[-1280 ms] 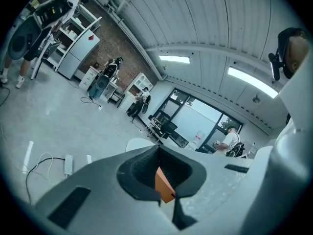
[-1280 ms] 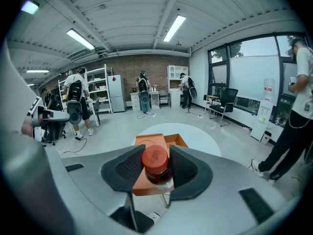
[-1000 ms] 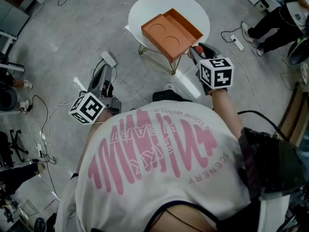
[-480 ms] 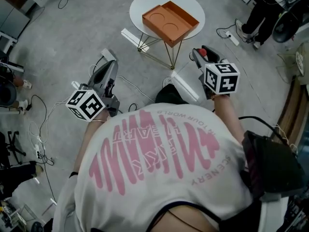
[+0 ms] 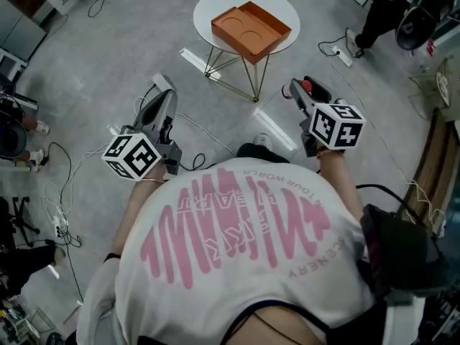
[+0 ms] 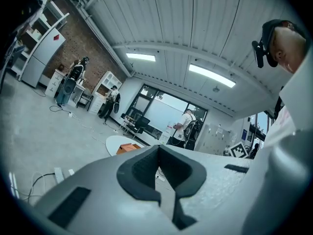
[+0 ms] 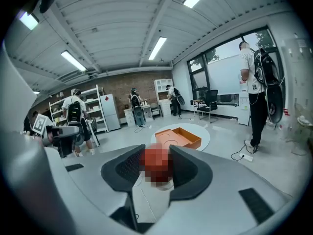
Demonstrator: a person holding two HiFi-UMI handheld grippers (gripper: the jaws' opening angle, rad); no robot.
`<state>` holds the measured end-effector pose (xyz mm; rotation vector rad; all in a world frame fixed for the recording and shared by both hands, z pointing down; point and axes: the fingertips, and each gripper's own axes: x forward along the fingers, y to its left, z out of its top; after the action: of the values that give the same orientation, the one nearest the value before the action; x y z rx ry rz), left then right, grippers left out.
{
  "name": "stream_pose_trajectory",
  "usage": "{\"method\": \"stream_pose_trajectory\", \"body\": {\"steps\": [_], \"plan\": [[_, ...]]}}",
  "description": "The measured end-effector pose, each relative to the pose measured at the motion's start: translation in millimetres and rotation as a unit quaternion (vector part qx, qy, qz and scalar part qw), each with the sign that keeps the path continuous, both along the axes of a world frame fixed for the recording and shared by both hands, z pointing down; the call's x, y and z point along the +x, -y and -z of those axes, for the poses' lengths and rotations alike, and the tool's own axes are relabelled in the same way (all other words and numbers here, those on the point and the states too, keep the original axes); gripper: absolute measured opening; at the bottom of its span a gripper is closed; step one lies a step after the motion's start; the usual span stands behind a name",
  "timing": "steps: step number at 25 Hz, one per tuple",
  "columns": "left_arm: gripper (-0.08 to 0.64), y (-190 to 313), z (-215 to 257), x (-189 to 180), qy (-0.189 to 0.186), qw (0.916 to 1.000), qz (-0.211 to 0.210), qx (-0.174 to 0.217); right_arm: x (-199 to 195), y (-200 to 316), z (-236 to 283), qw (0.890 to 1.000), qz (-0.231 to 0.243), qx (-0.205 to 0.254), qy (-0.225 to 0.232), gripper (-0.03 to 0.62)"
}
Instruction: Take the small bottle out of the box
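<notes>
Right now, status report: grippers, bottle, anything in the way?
Left hand-held gripper shut, empty. Right hand-held gripper clamped on small bottle, away from orange box. Power strip on floor.

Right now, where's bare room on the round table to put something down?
Widest free patch on the table: the left crescent, between rim and box. A thin strip runs behind the box, a small patch at its right. The box fills the middle and reaches the near rim. Floor this side of the table is cluttered: white bars, a power strip.

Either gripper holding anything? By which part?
Right gripper pinches the small bottle, red, between its pads; which part can't be told. Left gripper shut, empty.
</notes>
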<state>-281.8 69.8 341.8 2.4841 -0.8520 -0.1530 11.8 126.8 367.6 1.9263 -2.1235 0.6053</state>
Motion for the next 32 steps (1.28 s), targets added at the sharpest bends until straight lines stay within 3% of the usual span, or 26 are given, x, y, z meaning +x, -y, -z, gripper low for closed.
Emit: {"method": "stream_pose_trajectory", "body": {"steps": [8,19,24,32], "plan": [[0.008,-19,9,17,-0.007,0.9999,0.011,0.003,14,-22,34,1.000,-0.006,0.030,0.003,0.152],[0.008,-49,17,75,-0.009,0.9999,0.006,-0.013,68,-47,46,0.999,-0.011,0.029,0.035,0.153],[0.008,-61,13,89,-0.007,0.9996,0.024,-0.014,84,-59,42,1.000,0.001,0.018,0.023,0.153],[0.008,-75,7,109,0.008,0.9996,0.019,-0.018,104,-77,24,0.999,-0.002,-0.001,0.036,0.153]]}}
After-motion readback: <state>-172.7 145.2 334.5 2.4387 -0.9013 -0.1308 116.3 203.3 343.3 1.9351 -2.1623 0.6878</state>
